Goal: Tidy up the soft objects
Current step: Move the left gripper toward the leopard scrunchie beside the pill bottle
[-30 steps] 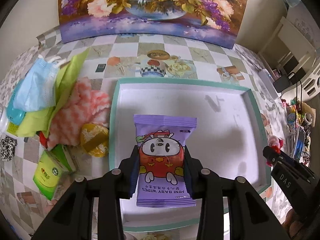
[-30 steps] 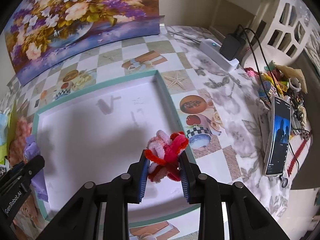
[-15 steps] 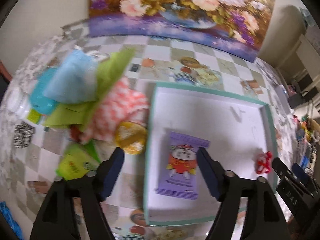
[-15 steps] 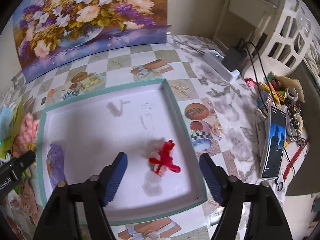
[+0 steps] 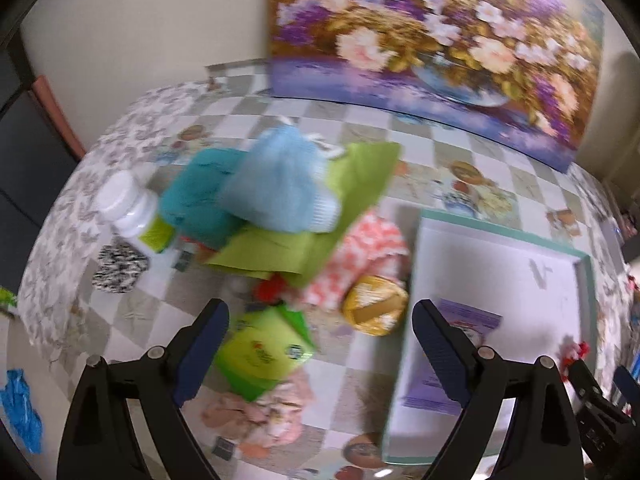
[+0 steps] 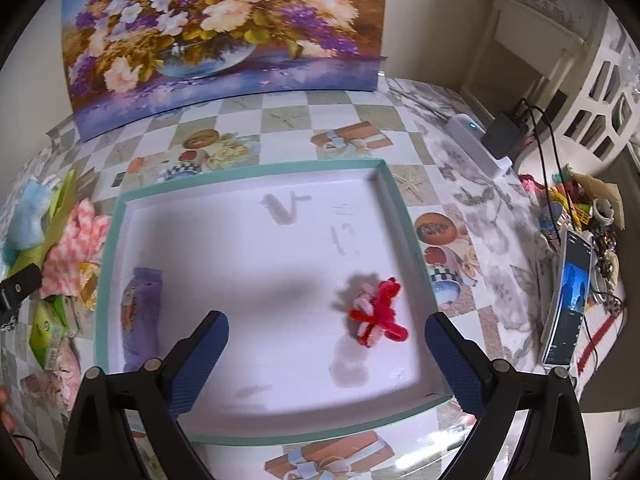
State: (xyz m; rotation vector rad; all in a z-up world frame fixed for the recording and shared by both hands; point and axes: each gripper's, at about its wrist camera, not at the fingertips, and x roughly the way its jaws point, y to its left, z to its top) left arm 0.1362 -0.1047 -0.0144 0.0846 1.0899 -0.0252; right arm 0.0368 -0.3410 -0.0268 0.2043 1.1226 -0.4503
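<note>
Left wrist view: the left gripper (image 5: pixel 320 344) hangs with jaws opening wide, nothing between the pads, above the green tissue pack (image 5: pixel 262 354) lying on the table left of the tray (image 5: pixel 404 344). The pack looks light and squashy with a slick wrapper, best pinched across its short sides. The right gripper (image 6: pixel 326 354), also opening and empty, hovers over the tray beside the red pipe-cleaner toy (image 6: pixel 376 318).

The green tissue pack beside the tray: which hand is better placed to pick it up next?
Probably the left. The left gripper, jaws opening and empty, hangs over the green tissue pack outside the white teal-rimmed tray. The right gripper, also opening and empty, faces the tray's inside, away from the pack.
</note>
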